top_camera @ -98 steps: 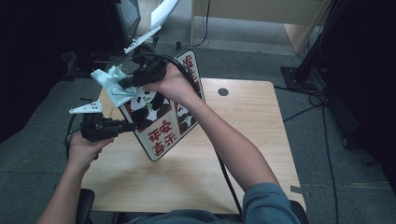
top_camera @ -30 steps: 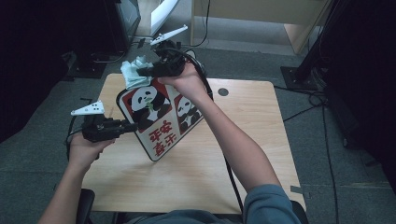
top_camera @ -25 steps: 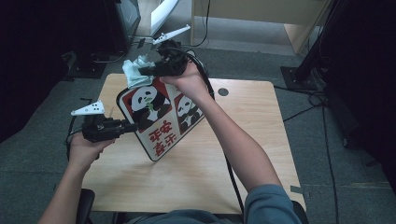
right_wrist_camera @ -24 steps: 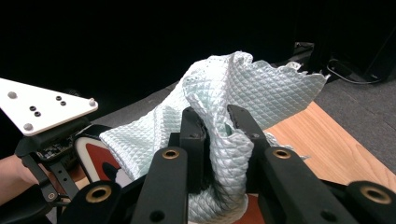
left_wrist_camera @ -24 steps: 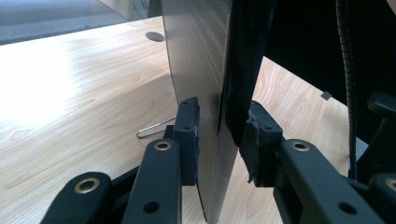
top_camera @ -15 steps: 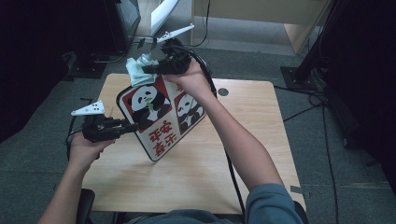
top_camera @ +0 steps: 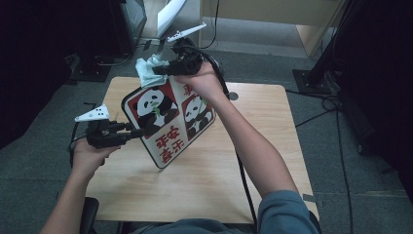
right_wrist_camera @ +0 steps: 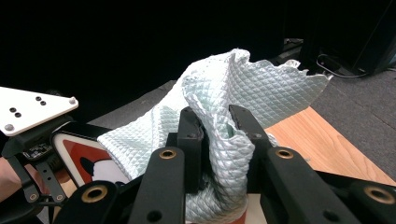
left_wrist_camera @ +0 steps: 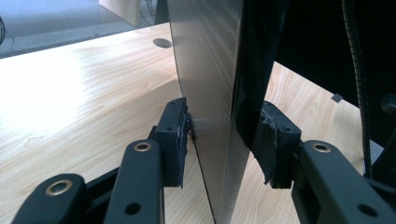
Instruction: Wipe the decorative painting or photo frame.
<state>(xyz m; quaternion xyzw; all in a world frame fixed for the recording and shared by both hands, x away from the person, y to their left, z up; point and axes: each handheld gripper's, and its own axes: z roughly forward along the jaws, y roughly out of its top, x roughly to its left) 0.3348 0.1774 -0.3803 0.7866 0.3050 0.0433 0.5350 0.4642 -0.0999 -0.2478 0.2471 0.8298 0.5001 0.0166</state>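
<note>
A square tray [top_camera: 170, 117] printed with pandas and red characters is held tilted above the wooden table [top_camera: 204, 185]. My left gripper [top_camera: 135, 131] is shut on its left edge; in the left gripper view the thin metal tray edge [left_wrist_camera: 212, 93] sits clamped between both pads. My right gripper [top_camera: 157, 71] is shut on a pale green quilted cloth [top_camera: 148, 69] at the tray's far top corner. In the right gripper view the cloth [right_wrist_camera: 233, 102] bunches between the jaws, above the tray's red corner [right_wrist_camera: 88, 158].
The table has a round cable hole [top_camera: 233, 96] near its far edge. Dark equipment and cables [top_camera: 321, 105] lie on the grey floor around the table. A light wooden cabinet [top_camera: 292, 14] stands at the back.
My right gripper with the cloth has moved from the tray's left upper face up and away to its far top corner. The left gripper and tray have stayed put.
</note>
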